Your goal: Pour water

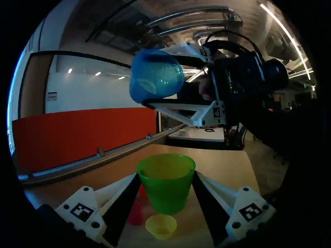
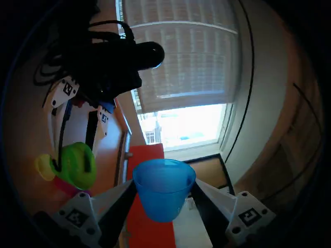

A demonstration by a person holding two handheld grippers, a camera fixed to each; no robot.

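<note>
Left gripper view: the left gripper (image 1: pixel 165 177) has its jaws pressed on both sides of an upright green cup (image 1: pixel 166 190) over the bench (image 1: pixel 225 165); higher up, the right gripper (image 1: pixel 156 77) holds a blue cup (image 1: pixel 153 72) tipped sideways. Right gripper view: its jaws clamp the blue cup (image 2: pixel 163 192); the green cup (image 2: pixel 76 165) shows farther off, at left.

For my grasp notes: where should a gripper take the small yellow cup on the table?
Probably across its wall just under the rim, coming in level from the side: the yellow cup stands upright, mouth up, narrowing downward, so the rim stops slipping.
</note>
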